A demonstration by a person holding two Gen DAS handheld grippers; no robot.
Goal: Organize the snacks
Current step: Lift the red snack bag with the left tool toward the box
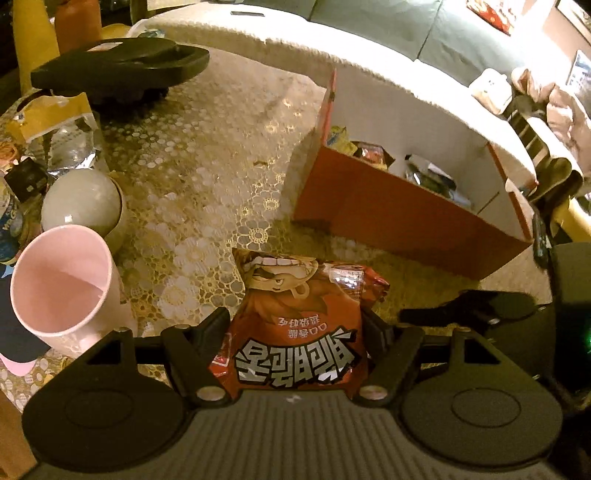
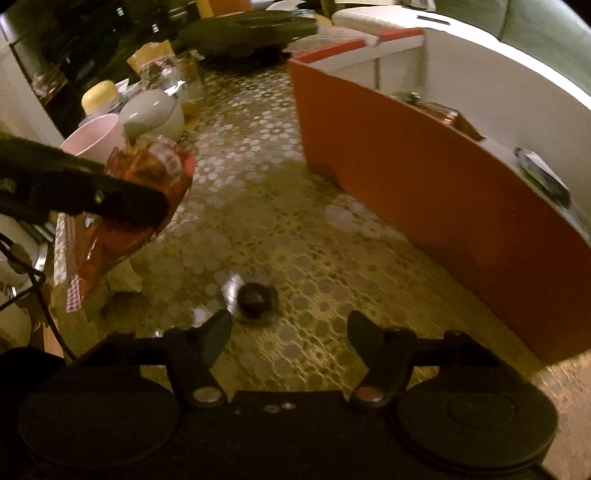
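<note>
My left gripper (image 1: 295, 317) is shut on a red-brown snack bag (image 1: 295, 343) with a cartoon face and white lettering, held above the patterned tablecloth. The right wrist view shows the same bag (image 2: 159, 162) at the left, clamped in the dark left fingers (image 2: 122, 199). An orange box (image 1: 406, 218) with white inner walls stands ahead on the right and holds several snack packets (image 1: 369, 151). My right gripper (image 2: 289, 318) is open over the cloth with nothing between its fingers. A small round dark item (image 2: 255, 297) beside a bit of foil lies just ahead of it. The box's orange wall (image 2: 424, 177) rises at its right.
A pink cup (image 1: 62, 284) and a grey lidded bowl (image 1: 81, 199) stand at the left. Behind them are an opened foil bag (image 1: 62, 129) and a black flat appliance (image 1: 118, 70). A pale sofa (image 1: 369, 14) runs behind the table.
</note>
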